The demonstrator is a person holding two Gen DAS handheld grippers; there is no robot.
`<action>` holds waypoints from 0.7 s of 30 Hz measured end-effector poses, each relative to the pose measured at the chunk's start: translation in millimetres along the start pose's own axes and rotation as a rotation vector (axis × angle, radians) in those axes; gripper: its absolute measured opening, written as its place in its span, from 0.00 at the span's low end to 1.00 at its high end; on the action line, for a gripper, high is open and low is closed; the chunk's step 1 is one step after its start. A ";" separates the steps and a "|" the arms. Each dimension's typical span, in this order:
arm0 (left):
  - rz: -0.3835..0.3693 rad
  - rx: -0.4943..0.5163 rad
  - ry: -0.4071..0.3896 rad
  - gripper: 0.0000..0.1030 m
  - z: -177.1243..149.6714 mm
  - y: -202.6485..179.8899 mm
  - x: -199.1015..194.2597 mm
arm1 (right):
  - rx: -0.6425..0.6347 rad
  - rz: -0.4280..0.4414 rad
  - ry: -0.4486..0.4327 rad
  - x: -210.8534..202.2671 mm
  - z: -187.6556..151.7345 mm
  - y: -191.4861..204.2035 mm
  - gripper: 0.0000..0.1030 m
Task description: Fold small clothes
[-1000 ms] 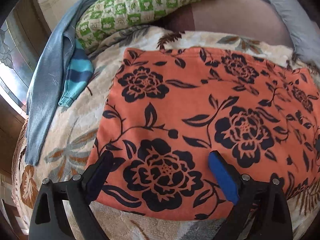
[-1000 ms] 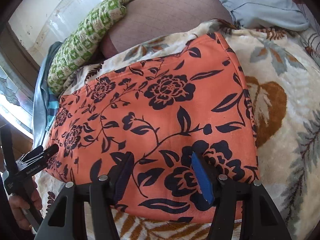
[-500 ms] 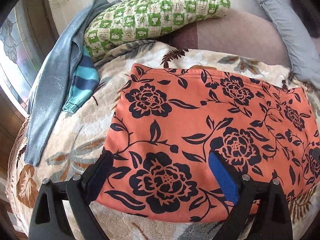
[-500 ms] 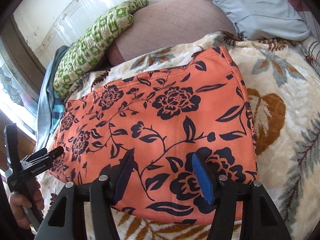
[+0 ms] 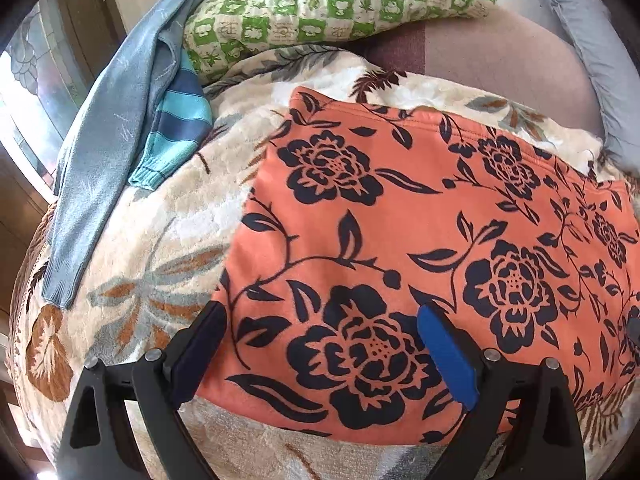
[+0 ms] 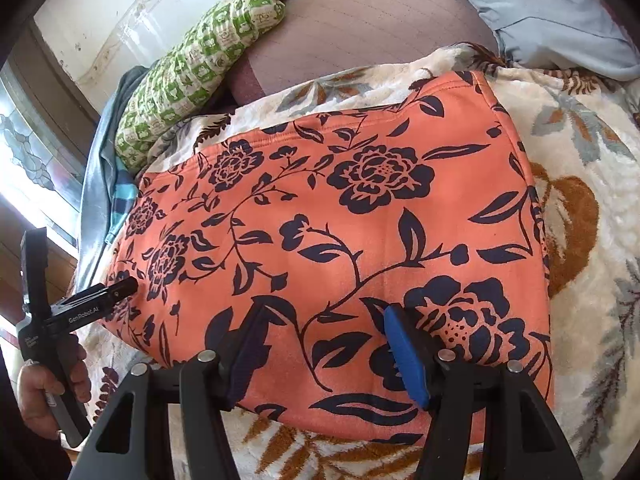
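Orange cloth (image 5: 420, 216) printed with dark navy flowers and vines lay flat and folded into a rough rectangle on a cream plush blanket (image 5: 168, 216) patterned with brown and grey leaves. Both grippers hung over its near edge. The left gripper (image 5: 320, 344) had its jaws spread wide, one dark pad at the cloth's left edge, one blue pad over the print, neither pinching anything. The right gripper (image 6: 320, 344) was likewise spread apart above the cloth's near right part, holding nothing. In the right wrist view, a hand (image 6: 44, 396) held the left gripper's handle at the cloth's left corner; white lettering on it read "GenRobot.AI", and a smaller label below was too small to read. Beyond the cloth lay a green-and-white checked pillow (image 5: 332, 4), a grey-blue sweater (image 5: 104, 152) with a teal-and-navy striped sleeve (image 5: 176, 128) beside it, and a pale blue pillow (image 6: 552, 12).
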State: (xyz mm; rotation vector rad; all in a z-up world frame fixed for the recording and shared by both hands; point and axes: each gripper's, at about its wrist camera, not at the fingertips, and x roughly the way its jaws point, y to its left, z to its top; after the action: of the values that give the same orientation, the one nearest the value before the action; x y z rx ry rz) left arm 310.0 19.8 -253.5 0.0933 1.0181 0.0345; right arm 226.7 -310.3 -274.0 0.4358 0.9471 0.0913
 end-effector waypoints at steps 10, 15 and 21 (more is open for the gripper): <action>0.045 -0.233 0.042 0.94 -3.2 82.9 2.1 | 0.150 -0.006 -0.172 -58.6 23.1 -46.7 0.63; -0.037 -0.268 0.090 0.94 -11.9 99.0 9.6 | 0.316 0.009 -0.104 -66.4 30.7 -102.5 0.63; -0.167 -0.274 0.137 0.94 -16.9 89.0 17.5 | 0.479 0.102 0.009 -57.7 21.2 -146.4 0.63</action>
State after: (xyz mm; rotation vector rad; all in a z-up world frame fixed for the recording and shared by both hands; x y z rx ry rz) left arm 306.0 110.7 -268.9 -0.2472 1.1452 0.0285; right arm 193.3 -465.5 -277.8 0.9268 0.9535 -0.0443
